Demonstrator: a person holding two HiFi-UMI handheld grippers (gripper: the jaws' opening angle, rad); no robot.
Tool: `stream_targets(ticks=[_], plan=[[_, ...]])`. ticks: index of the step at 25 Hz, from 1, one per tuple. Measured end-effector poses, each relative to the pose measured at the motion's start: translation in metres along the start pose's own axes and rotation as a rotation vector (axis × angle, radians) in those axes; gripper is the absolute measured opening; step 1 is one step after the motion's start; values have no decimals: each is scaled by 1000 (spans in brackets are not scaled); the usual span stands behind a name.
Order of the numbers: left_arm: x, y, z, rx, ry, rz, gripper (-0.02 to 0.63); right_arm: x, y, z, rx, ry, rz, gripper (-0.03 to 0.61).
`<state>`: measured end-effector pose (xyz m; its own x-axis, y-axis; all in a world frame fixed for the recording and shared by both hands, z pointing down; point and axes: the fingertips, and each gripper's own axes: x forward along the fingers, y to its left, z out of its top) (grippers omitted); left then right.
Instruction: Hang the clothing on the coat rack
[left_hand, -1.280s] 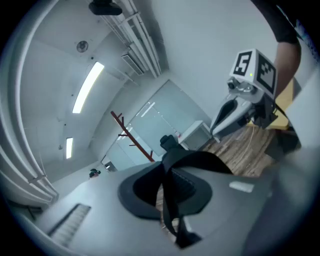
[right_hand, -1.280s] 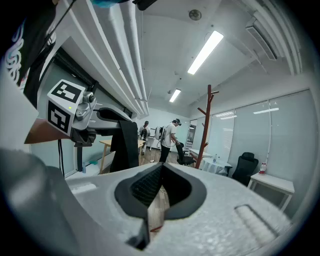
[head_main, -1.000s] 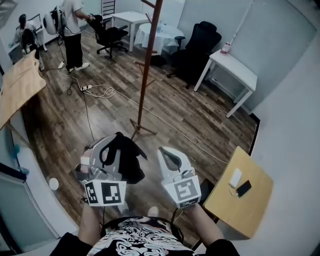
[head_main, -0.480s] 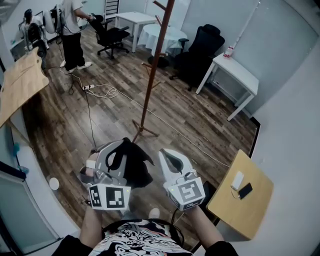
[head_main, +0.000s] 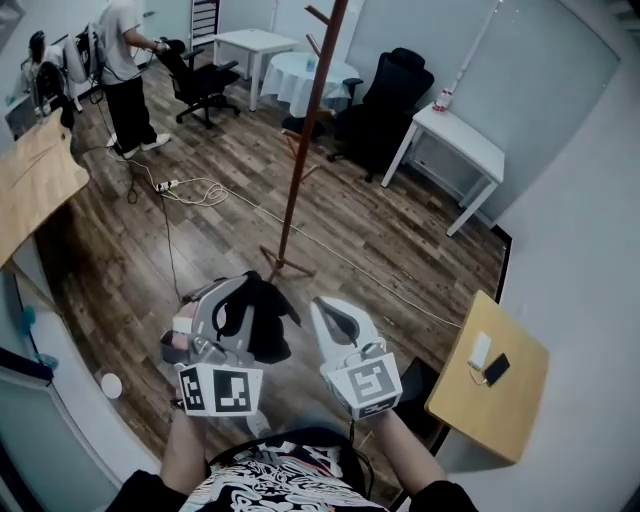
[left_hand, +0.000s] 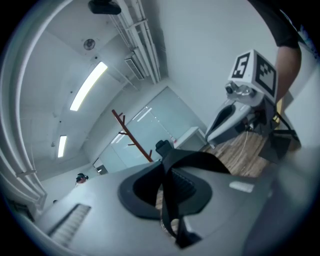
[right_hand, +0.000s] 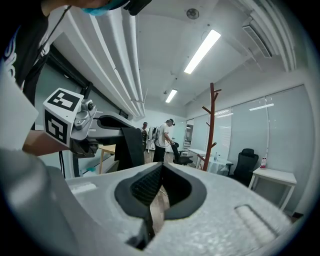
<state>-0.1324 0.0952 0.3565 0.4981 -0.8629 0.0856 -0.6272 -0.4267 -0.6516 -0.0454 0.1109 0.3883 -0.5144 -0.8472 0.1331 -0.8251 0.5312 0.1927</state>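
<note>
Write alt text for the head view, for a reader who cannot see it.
Seen from above, the left tool is clamped on a black garment while the right tool beside it is shut and empty. Ahead, a brown coat rack stands on the wood floor.

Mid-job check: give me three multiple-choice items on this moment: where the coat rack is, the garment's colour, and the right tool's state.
1. Where is the coat rack?
A. Upright on the wood floor, ahead of both tools.
B. On a white table.
C. Lying flat.
2. What colour is the garment in the left tool?
A. White.
B. Red.
C. Black.
3. How is the right tool?
A. Wide open.
B. Shut and empty.
C. Shut on the garment.
1 A: it stands upright beyond the tools.
2 C: black cloth hangs from the left tool.
3 B: its jaws meet with nothing between.
</note>
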Motion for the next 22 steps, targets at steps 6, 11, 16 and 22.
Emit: stream_targets(ticks=[6,11,16,22], plan=[[12,12,-11,4,2,-9,8,17,-7,-1,12,6,-14,-1],[35,28,-23,21,23,-16,8,50,-17,0,24,-9,13,-2],[69,47,-35,43,44,-15,8,95,-33,-2,39,-22,54,0],[128,60,-40,29,64,-17,8,147,-79,-7,33,-20,100,-1]])
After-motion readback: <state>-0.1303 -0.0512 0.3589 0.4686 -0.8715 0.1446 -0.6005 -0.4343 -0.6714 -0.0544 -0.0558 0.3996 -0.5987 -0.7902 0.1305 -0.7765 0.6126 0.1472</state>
